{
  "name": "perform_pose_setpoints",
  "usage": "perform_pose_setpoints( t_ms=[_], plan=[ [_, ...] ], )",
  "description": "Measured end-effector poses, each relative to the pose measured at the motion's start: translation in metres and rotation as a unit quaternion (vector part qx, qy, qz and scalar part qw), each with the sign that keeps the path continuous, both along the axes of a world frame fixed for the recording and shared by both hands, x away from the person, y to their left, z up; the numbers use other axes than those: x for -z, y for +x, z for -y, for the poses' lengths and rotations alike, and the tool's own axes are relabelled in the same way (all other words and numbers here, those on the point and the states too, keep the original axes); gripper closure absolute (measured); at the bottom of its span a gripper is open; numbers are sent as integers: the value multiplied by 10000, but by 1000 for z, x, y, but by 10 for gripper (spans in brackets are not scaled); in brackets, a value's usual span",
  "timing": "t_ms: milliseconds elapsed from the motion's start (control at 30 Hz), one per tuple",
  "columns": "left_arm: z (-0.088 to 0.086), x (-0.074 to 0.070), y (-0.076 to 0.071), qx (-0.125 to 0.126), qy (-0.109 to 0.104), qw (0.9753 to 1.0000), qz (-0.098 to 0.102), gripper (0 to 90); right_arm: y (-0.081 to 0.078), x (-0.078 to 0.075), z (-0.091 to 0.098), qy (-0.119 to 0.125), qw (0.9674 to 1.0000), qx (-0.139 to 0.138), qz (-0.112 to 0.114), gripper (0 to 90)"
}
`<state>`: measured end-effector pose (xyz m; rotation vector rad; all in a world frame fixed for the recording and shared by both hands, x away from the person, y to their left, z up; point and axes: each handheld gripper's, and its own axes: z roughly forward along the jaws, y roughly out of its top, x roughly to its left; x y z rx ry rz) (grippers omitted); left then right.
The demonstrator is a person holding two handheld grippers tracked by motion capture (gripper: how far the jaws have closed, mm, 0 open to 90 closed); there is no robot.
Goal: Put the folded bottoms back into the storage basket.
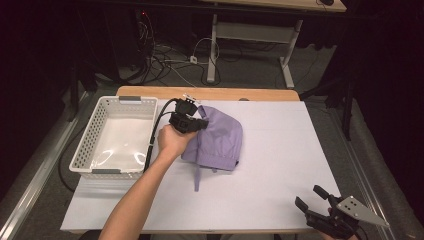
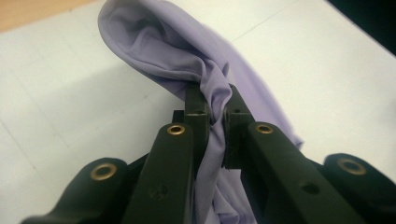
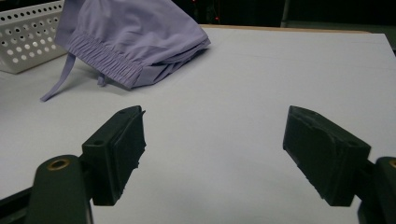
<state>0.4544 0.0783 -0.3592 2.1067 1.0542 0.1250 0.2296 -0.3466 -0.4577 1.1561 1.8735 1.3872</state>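
Note:
A lilac garment [image 1: 220,137] with an elastic waistband and a drawstring lies bunched on the white table cover, just right of the basket. My left gripper [image 1: 196,123] is shut on a fold of the garment [image 2: 187,56] at its left edge; the cloth is pinched between the two jaws and lifted a little. My right gripper [image 1: 312,199] rests at the table's front right corner, open, with nothing between its fingers [image 3: 119,149]. From the right gripper view the garment [image 3: 135,37] sits far ahead to the left.
A white perforated basket [image 1: 90,135], with nothing inside, stands at the table's left side and also appears in the right gripper view, basket [image 3: 23,39]. Bare wooden table edge [image 1: 210,92] runs along the back. Cables and desk legs lie on the floor beyond.

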Motion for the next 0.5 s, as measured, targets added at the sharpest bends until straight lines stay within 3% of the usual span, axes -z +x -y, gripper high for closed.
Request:
perform_pose_setpoints(
  t_ms=[267, 500],
  plan=[
    [2, -26, -13, 301, -127, 9993, 200, 820, 0, 0, 1, 43, 10000, -3, 9, 220],
    [-6, -44, -21, 343, -226, 9987, 310, 821, 0, 0, 1, 69, 10000, 14, -9, 220]
  ],
)
